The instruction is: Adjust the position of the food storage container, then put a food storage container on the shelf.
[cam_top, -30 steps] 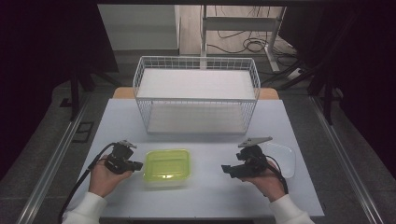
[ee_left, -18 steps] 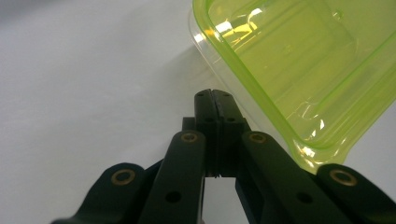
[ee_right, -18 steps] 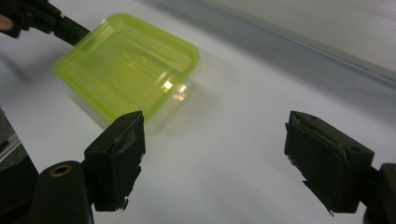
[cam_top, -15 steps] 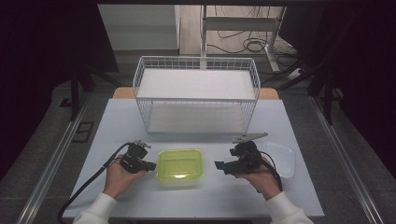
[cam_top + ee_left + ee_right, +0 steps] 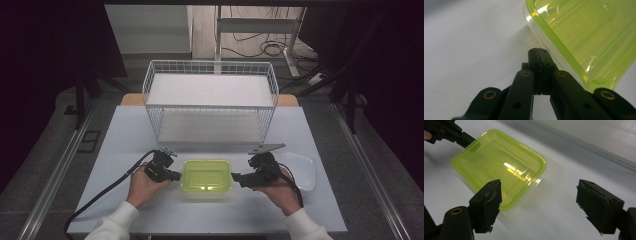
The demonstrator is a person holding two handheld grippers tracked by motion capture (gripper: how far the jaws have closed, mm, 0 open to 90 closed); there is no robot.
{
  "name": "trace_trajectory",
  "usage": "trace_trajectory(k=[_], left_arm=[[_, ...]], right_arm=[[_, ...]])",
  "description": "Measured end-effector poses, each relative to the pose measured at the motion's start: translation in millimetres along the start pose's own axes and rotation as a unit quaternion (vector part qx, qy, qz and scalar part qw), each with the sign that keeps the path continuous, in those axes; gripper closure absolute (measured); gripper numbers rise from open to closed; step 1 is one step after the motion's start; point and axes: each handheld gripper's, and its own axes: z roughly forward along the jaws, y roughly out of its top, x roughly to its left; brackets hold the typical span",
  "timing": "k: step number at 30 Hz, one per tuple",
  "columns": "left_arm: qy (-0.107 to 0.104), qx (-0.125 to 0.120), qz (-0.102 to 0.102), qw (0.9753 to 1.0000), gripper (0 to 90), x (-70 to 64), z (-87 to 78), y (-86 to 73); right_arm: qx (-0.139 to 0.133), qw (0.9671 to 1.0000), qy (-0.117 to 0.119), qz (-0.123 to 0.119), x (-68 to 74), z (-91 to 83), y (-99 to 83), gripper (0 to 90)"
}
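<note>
Pale grey worktop carries one white wire basket, one clear plastic lid and one yellow-green translucent plastic container between two hand-held grippers: left hand-held gripper closed empty beside its edge, right hand-held gripper wide apart.

Both grippers closed in on the green container: the left gripper moved rightward to its left edge, the right gripper leftward to its right edge.
</note>
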Motion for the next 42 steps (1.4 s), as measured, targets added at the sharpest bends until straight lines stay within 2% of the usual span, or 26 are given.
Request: trace_trajectory(k=[6,10,13,15,19,21,29,36,37,40,42], left_arm=[[0.016,-0.032,0.001,0.9994,86.2,3.3,-18.3,-0.8],[0.020,-0.063,0.003,0.9978,76.7,-1.9,-34.6,-5.0],[0.025,-0.076,0.003,0.9968,65.2,-4.7,-45.4,-7.9],[0.020,-0.078,-0.005,0.9967,50.7,-4.8,-50.1,-8.9],[0.018,-0.091,-0.007,0.9956,38.6,-7.1,-56.4,-10.8],[0.019,-0.094,-0.015,0.9952,33.6,-6.5,-59.6,-10.9],[0.008,-0.097,-0.027,0.9948,30.4,-7.2,-59.6,-11.2],[-0.018,-0.104,-0.057,0.9928,27.0,-8.1,-55.8,-9.5],[-0.018,-0.104,-0.057,0.9928,27.1,-8.1,-55.8,-9.5],[-0.039,-0.104,-0.074,0.9911,29.7,-8.0,-51.6,-7.6],[-0.041,-0.103,-0.081,0.9905,30.4,-7.3,-49.7,-6.8]], right_arm=[[-0.024,0.9997,-0.003,0.003,-1.8,-2.5,-8.0,20.6],[-0.032,0.9994,0.005,0.011,-3.6,-6.4,-13.1,20.7],[-0.039,0.9990,0.007,0.021,-5.2,-10.9,-14.2,20.7],[-0.047,0.9984,0.013,0.029,-6.1,-13.8,-13.6,20.9],[-0.050,0.9979,0.014,0.038,-7.1,-16.4,-12.9,20.1],[-0.047,0.9980,0.014,0.039,-7.1,-15.5,-13.8,20.1],[-0.027,0.9981,0.017,0.053,-6.2,-10.4,-15.7,20.9],[-0.022,0.9975,0.025,0.062,-1.1,-4.7,-7.4,21.4],[-0.022,0.9975,0.025,0.062,-1.1,-4.7,-7.4,21.4],[-0.010,0.9965,0.036,0.074,2.9,3.2,-3.8,23.6],[-0.005,0.9960,0.041,0.079,4.3,7.6,-1.8,24.7]])
